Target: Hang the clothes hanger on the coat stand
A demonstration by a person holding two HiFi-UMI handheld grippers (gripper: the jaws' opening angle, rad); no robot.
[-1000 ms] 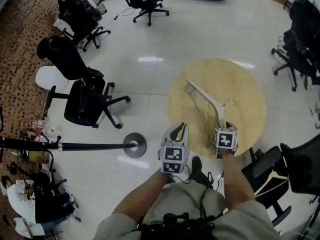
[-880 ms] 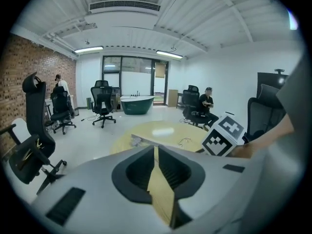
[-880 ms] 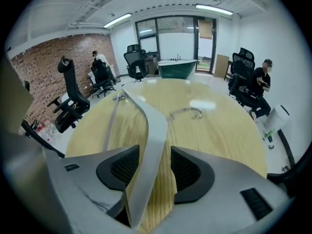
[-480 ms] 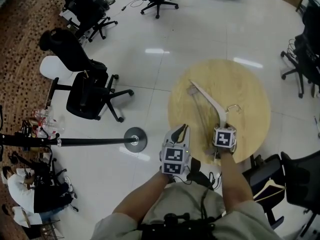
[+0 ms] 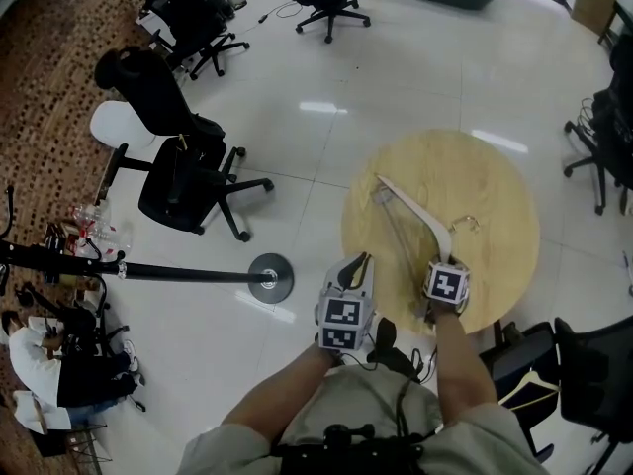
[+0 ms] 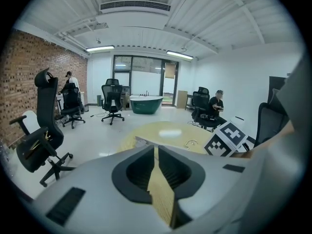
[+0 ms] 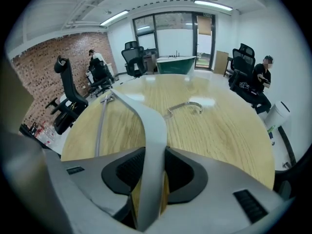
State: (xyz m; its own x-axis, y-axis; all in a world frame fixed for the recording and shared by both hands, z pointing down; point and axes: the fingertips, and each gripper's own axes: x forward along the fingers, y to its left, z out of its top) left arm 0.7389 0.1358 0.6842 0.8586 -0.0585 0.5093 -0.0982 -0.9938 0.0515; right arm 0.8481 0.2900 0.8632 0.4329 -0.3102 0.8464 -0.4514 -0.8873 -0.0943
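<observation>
A pale wooden clothes hanger (image 5: 410, 204) with a metal hook (image 5: 463, 224) lies flat on the round wooden table (image 5: 495, 196). My right gripper (image 5: 435, 263) sits at the hanger's near arm. In the right gripper view that arm (image 7: 141, 113) runs between the jaws, which have just been closing, and the pads press on both its sides. My left gripper (image 5: 358, 261) hovers shut and empty at the table's near left edge, apart from the hanger. The black coat stand (image 5: 178, 271) rises from its round base (image 5: 269, 276) on the floor to the left.
Black office chairs (image 5: 183, 181) stand on the white floor left of the table and a black chair (image 5: 593, 349) to the right. A person (image 5: 59, 364) sits at the lower left. A green tub (image 6: 144, 104) stands far back.
My right gripper has settled lower onto the hanger's near arm and its jaws have closed on it. The left gripper has drifted slightly along the table's edge. The hanger has not moved.
</observation>
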